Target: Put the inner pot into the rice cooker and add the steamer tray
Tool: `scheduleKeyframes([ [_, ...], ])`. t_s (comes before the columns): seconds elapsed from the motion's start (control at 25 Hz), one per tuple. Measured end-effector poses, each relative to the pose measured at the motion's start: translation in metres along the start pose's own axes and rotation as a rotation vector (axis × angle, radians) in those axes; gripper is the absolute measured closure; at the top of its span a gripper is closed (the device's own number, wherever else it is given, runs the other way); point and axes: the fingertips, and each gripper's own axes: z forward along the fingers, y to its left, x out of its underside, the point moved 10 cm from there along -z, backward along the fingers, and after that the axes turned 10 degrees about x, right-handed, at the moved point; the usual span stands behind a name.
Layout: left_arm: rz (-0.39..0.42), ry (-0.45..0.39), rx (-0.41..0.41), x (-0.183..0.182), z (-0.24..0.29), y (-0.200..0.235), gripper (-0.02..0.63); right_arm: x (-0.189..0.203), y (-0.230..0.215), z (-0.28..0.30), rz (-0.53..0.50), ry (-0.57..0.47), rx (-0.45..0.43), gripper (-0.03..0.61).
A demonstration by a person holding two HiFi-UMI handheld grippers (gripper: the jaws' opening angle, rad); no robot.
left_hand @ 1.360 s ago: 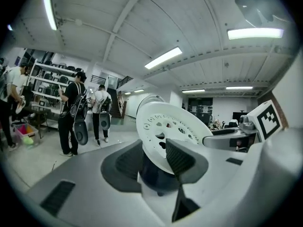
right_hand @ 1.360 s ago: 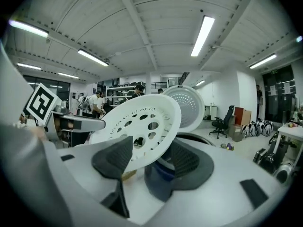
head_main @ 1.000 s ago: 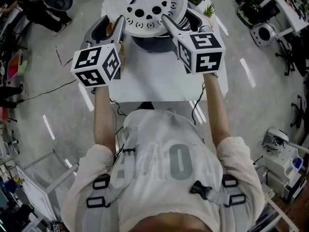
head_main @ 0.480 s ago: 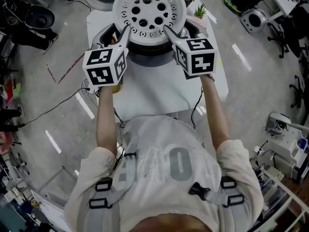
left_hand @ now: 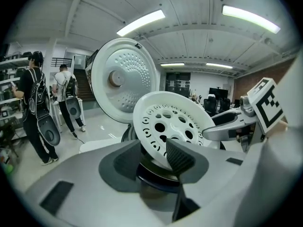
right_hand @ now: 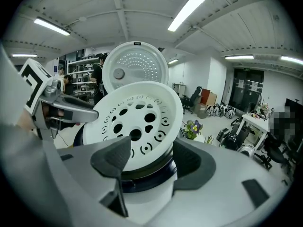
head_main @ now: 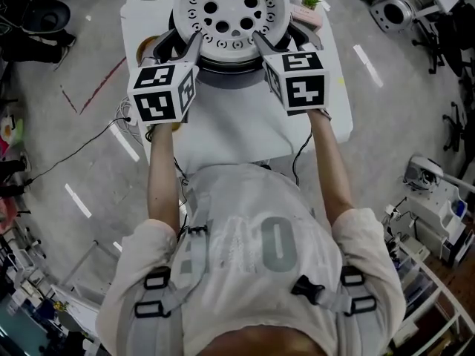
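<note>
the person stands at a white table [head_main: 223, 136] with a gripper in each hand, both reaching to the white rice cooker [right_hand: 147, 197], whose round lid [left_hand: 120, 79] stands open behind it. the left gripper [head_main: 182, 44] and the right gripper [head_main: 278, 37] carry between them a round white plastic steamer tray [head_main: 231, 11] pierced with holes, one gripper on each side of its near rim. the left jaws are about half closed and pinch the rim, one ribbed pad in front of it and one behind. the right jaws stand wider and have just been opening a little. the rim is between them and the pads look to be on it. the steamer tray is tilted, far edge up, near edge down by the dark rim of the metal inner pot [right_hand: 142, 175], which sits inside the cooker. whether tray and pot touch i cannot tell.
</note>
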Motion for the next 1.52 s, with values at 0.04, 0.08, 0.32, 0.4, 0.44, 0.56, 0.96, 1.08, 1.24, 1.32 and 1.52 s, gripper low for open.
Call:
scheduleKeyframes([
  [0.04, -0.005, -0.001, 0.0, 0.002, 0.001, 0.001, 0.453, 0.001, 0.0, 0.001, 0.003, -0.002, -0.001, 0.307],
  [0.08, -0.006, -0.004, -0.001, 0.003, 0.001, 0.001, 0.453, 0.003, 0.001, 0.001, 0.003, -0.006, 0.002, 0.304],
  [0.32, 0.026, 0.017, -0.035, 0.006, 0.002, 0.002, 0.442, 0.009, 0.009, 0.004, -0.113, -0.059, 0.093, 0.257],
  [0.4, 0.104, 0.043, -0.082, 0.01, 0.002, -0.002, 0.443, 0.011, 0.012, 0.004, -0.089, -0.062, 0.079, 0.249],
  [0.44, 0.117, 0.043, -0.09, 0.012, 0.001, -0.003, 0.443, 0.012, 0.013, 0.004, -0.082, -0.061, 0.075, 0.249],
  [0.56, 0.096, 0.033, -0.087, 0.015, -0.002, -0.002, 0.443, 0.014, 0.015, 0.004, -0.079, -0.059, 0.072, 0.249],
  [0.96, 0.099, 0.035, -0.096, 0.015, -0.007, -0.005, 0.443, 0.014, 0.017, 0.001, -0.072, -0.054, 0.055, 0.249],
  [1.08, 0.122, 0.032, -0.106, 0.014, -0.006, -0.005, 0.443, 0.011, 0.015, 0.001, -0.067, -0.064, 0.051, 0.249],
  [1.24, 0.131, -0.025, -0.124, 0.0, -0.012, -0.006, 0.443, -0.003, 0.006, -0.009, -0.03, -0.124, 0.055, 0.249],
  [1.32, 0.14, -0.065, -0.135, -0.012, -0.018, -0.007, 0.443, -0.011, 0.001, -0.015, -0.014, -0.162, 0.055, 0.249],
  [1.52, 0.163, -0.214, -0.156, -0.052, -0.046, -0.021, 0.443, -0.033, -0.009, -0.04, 0.021, -0.274, 0.058, 0.249],
])
